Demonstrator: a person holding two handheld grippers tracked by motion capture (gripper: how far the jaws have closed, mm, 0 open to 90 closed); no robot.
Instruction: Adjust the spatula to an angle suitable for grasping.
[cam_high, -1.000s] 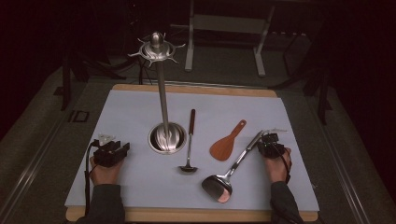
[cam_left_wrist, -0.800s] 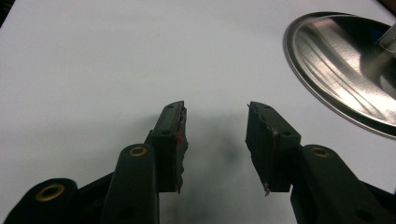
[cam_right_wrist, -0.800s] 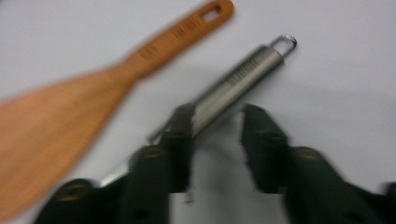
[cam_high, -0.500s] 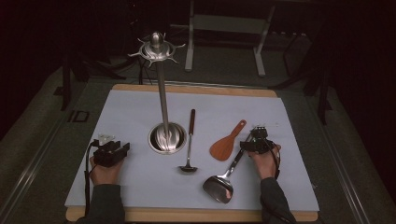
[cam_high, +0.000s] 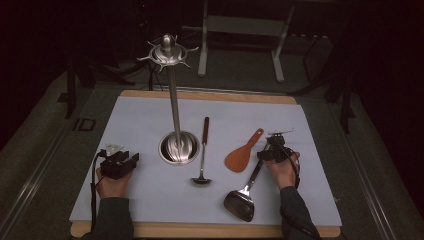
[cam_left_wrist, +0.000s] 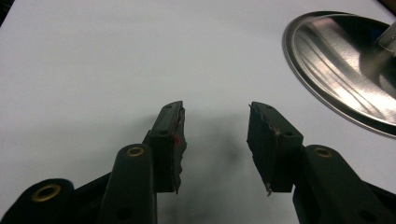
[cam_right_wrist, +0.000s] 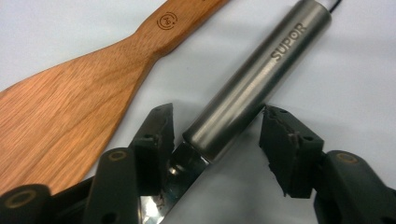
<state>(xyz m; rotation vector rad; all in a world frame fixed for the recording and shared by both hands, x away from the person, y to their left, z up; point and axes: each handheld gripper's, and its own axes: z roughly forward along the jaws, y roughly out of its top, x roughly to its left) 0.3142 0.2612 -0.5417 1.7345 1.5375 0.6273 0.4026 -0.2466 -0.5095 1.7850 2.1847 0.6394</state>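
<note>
A steel turner (cam_high: 241, 202) lies on the white mat (cam_high: 150, 115), its head near the front edge. My right gripper (cam_high: 271, 149) rests over the turner's handle. In the right gripper view the jaws (cam_right_wrist: 217, 112) stand open on either side of the round steel handle (cam_right_wrist: 261, 74); they have opened within the last second and the pads do not press on it. A wooden spatula (cam_high: 242, 152) (cam_right_wrist: 70, 102) lies just left of it. My left gripper (cam_high: 127, 161) (cam_left_wrist: 215, 107) sits open and empty on the mat, left of the stand's base (cam_left_wrist: 345, 70).
A tall steel utensil stand (cam_high: 175, 110) with a ring of hooks at its top rises from a round base (cam_high: 179, 149) mid-mat. A ladle (cam_high: 202, 155) with a dark handle lies right of the base. The mat covers a wooden board (cam_high: 200, 231).
My right hand and gripper have shifted left, and the handle end of the turner has swung left with them, so it lies steeper. The left hand has stayed put.
</note>
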